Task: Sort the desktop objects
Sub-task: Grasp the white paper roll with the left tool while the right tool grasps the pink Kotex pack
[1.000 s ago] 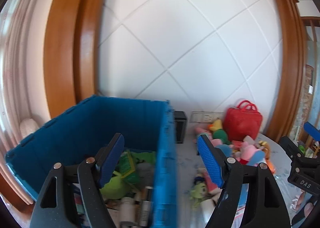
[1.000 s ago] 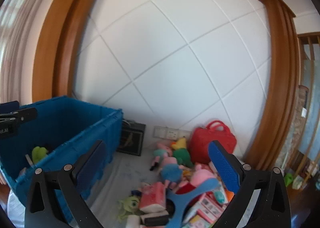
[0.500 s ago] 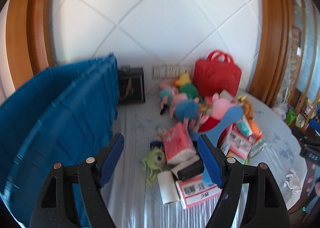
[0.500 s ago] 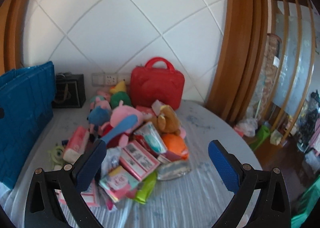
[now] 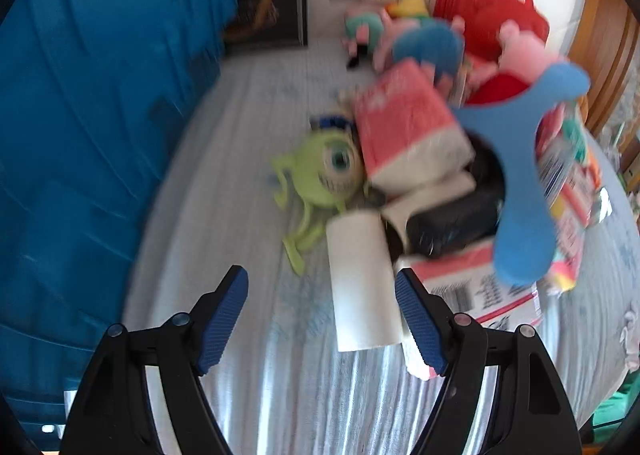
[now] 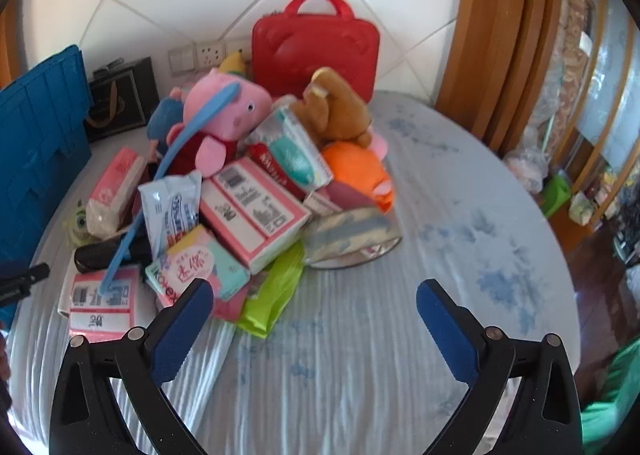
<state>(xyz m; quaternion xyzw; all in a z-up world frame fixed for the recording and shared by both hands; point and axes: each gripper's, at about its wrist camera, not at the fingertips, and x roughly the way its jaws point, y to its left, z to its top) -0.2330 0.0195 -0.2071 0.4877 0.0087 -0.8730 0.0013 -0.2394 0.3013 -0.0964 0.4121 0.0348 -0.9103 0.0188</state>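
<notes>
Both tongs hang apart and empty, left tongs (image 5: 321, 317) nearing the white roll (image 5: 362, 281), probably light and squashy, best pinched mid-body.

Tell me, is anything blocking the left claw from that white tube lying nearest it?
Nothing visible. The left claw is open and empty, and the white cylindrical tube lies on the striped tablecloth at the pile's near edge, its near end between the fingertips.
</notes>
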